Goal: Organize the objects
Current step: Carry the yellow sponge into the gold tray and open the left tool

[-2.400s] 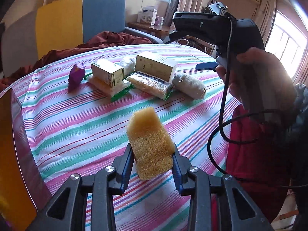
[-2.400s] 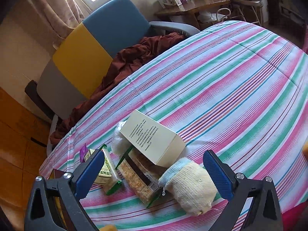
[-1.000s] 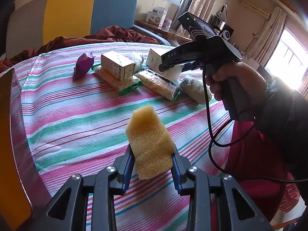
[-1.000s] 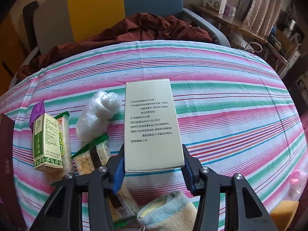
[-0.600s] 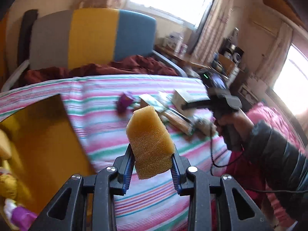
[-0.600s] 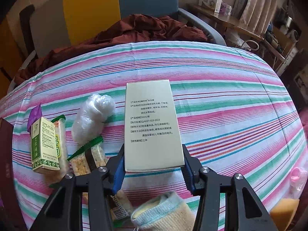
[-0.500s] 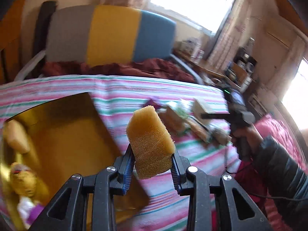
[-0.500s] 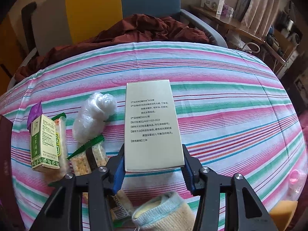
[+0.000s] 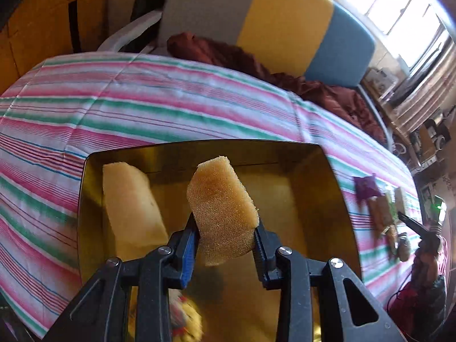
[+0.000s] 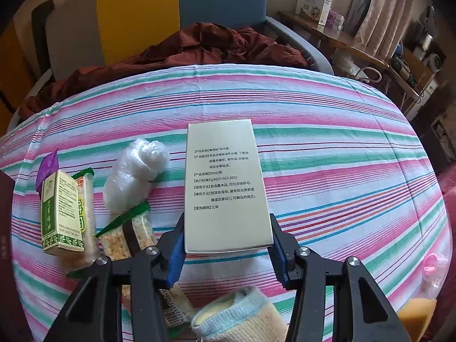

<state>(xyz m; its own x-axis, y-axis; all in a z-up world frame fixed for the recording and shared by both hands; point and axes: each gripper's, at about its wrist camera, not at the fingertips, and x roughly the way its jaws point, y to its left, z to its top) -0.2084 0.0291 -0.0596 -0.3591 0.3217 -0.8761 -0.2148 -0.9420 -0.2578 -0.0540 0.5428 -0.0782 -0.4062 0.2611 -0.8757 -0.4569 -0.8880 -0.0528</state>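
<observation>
Left gripper [image 9: 225, 239]: its jaws are clamping a porous orange-yellow foam sponge block [image 9: 223, 211] by its lower end, holding it tilted in the air above the box.
Gold box [image 9: 336, 199]: a shiny gold-lined open box is sitting on the pink, green and white striped tablecloth [image 9: 142, 99]; a paler yellow sponge block [image 9: 129, 205] is leaning inside against its left wall, and a blurred yellow toy [image 9: 185, 322] is lying at its near end.
Green carton [image 10: 61, 211]: a small cream-and-green printed carton is lying on a long wrapped snack bar [image 10: 85, 213], with a purple foil packet [image 10: 47, 166] just behind it; its small print is too fine to read.
White bundle [image 10: 134, 171]: a crumpled clear plastic bag is resting beside the pale box.
Right gripper [image 10: 226, 249]: its jaws are gripping a pale cream rectangular cardboard box [image 10: 225, 185] by its near end, above the striped cloth.
Box print: Chinese text is running in lines; "50ml" and "Q/ADZT-023-2023" are legible.
Knitted roll [image 10: 242, 319]: a cream roll with a blue rim is lying below the right gripper.
</observation>
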